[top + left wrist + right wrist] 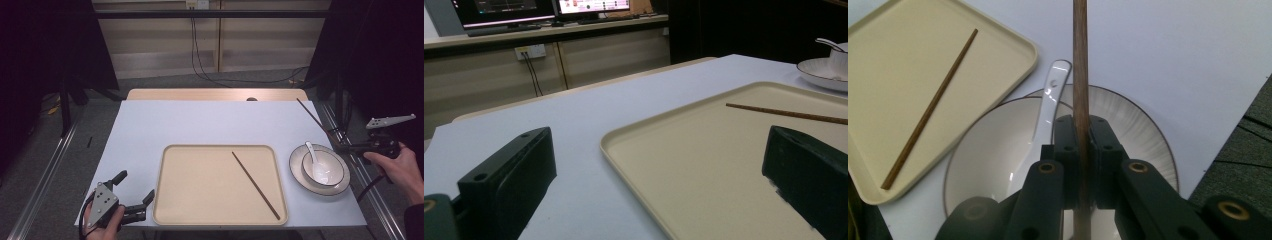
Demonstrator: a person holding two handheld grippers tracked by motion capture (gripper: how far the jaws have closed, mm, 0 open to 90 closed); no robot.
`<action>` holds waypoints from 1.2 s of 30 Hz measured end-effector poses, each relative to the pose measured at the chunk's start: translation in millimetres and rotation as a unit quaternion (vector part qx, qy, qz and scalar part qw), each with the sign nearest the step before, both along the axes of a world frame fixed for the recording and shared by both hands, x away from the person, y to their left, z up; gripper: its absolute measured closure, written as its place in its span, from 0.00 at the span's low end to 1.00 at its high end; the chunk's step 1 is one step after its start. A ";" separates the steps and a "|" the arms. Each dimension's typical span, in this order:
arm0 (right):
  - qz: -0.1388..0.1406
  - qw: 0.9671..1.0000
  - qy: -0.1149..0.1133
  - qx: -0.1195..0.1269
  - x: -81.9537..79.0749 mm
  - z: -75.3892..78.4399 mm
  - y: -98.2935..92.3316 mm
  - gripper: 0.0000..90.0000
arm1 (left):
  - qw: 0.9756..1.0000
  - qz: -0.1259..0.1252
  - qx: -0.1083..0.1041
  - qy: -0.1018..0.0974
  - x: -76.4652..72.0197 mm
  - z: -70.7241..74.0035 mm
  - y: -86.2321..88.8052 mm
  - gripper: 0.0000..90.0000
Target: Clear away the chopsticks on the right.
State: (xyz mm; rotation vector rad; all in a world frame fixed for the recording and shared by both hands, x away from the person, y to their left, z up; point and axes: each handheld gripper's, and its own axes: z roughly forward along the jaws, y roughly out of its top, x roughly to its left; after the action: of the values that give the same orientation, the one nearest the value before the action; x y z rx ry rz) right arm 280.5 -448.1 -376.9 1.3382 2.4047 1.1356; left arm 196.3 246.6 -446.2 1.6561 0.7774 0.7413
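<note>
High view: tray (172, 200) holds one chopstick (255, 185), bowl (327, 172) a spoon (311, 152); right gripper (341, 146) clamps another chopstick (312, 115), left gripper (134, 190) gapes.

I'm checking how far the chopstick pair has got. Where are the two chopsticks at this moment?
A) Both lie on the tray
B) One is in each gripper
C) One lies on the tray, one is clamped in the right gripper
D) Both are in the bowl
C: one chopstick lies slantwise on the tray, while the right gripper is shut on the other chopstick above the bowl.
</note>
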 end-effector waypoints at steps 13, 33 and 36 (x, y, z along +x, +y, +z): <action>-0.028 0.997 0.020 0.074 -37.7 -2.6 50.8 0.94 | 1.000 -0.001 0.003 -0.002 0.2 0.3 0.3 0.01; -0.046 0.983 0.072 0.165 -55.3 -32.0 125.0 0.94 | 1.000 -0.004 -0.002 0.000 0.1 0.2 0.4 0.01; -0.048 0.982 0.091 0.159 -53.9 -40.0 138.2 0.94 | 1.000 -0.003 -0.002 0.000 0.3 0.1 0.2 0.01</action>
State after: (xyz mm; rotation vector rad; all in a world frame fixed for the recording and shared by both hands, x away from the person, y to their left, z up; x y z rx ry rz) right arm 226.6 -309.8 -416.9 1.7040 2.3161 1.4771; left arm 196.5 246.8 -446.1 1.6536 0.7727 0.7357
